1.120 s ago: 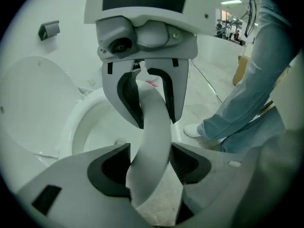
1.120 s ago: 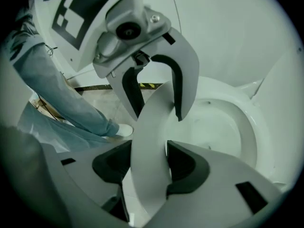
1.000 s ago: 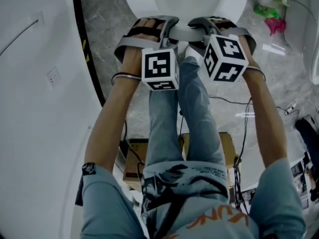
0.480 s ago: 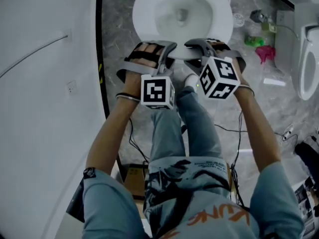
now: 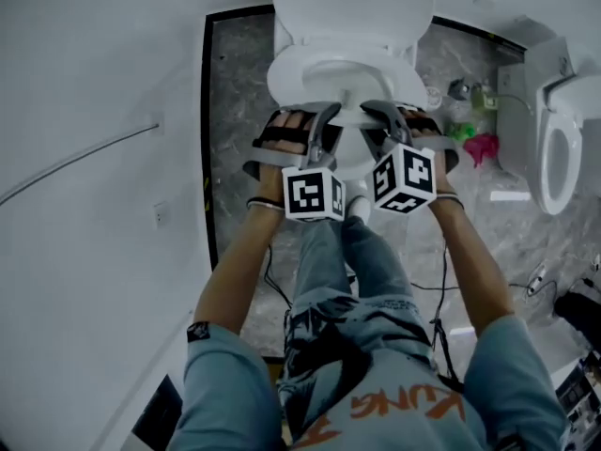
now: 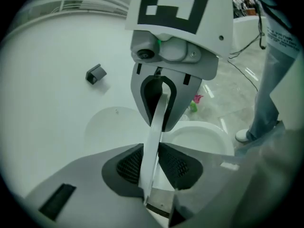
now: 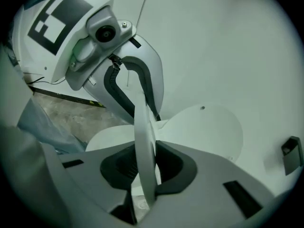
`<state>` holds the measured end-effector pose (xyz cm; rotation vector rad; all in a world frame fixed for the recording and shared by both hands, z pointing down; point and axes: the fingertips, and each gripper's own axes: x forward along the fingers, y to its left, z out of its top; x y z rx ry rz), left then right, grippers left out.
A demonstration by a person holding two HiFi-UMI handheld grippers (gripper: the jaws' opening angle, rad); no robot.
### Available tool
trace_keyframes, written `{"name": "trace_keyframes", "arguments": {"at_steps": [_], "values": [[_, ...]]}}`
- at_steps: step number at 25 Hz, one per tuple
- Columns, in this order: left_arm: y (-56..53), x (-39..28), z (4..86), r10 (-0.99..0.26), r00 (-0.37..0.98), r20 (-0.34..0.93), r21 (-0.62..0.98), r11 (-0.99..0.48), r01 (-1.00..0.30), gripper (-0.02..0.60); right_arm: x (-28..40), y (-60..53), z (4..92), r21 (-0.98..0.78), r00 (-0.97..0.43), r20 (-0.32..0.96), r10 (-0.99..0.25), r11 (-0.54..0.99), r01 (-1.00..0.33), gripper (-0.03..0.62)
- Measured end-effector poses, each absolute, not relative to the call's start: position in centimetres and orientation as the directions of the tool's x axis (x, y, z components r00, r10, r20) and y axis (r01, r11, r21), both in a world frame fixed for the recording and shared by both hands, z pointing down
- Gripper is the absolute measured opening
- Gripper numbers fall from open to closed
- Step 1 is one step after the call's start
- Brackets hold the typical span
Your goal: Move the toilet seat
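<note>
Plainly the toilet seat point(image 5: 284, 81), one stiff, smooth hinged ring that we judge light but slippery, sits raised off its bowl point(image 6: 199, 137) and is best taken at the front rim. Our left gripper point(image 5: 324, 120) and right gripper point(image 5: 374, 118) have just been closing their fingers, which now pinch that thin rim. We count two toilets, the second toilet point(image 5: 556, 148) well apart.

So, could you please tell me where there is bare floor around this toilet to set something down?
The marble floor left of the toilet, up to the black edging, is bare. Right of it, green and pink items crowd the gap to the second toilet. In front stand the person's legs and cables.
</note>
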<state>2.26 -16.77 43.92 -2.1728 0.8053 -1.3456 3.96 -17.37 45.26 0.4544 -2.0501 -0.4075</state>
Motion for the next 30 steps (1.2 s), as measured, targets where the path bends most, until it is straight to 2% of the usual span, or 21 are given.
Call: {"name": "trace_keyframes", "arguments": {"at_steps": [5,8,12,20,24,30], "values": [[-20.5,2.5,41.0,-0.649,0.405,0.644,-0.642,-0.746,-0.177,0.101,4.5,-21.2,41.3,0.479,-0.420,0.734,-0.533,0.845,-0.237,0.086],[-22.3,2.2,40.5,-0.618,0.416,0.667,-0.655,-0.752,-0.067,0.107,4.5,-23.5,39.7,0.483,-0.387,0.738,-0.553,0.833,-0.270,0.094],[-26.7,1.6,38.4,-0.716,0.386,0.582,-0.781,-0.624,0.019,0.132,4.6,-26.5,38.4,0.526,-0.375,0.721,-0.582,0.813,-0.249,0.101],[-32.9,2.6,38.0,-0.604,0.425,0.674,-0.646,-0.761,-0.057,0.152,5.0,-34.8,36.9,0.634,-0.308,0.673,-0.672,0.739,-0.228,0.135],[-38.3,3.3,35.9,-0.651,0.438,0.620,-0.669,-0.730,-0.137,0.156,5.3,-38.9,36.7,0.615,-0.292,0.687,-0.665,0.747,-0.252,0.141],[-43.3,4.3,35.7,-0.669,0.407,0.621,-0.665,-0.725,-0.177,0.173,6.4,-43.4,36.9,0.586,-0.242,0.730,-0.639,0.768,-0.258,0.158]]}}
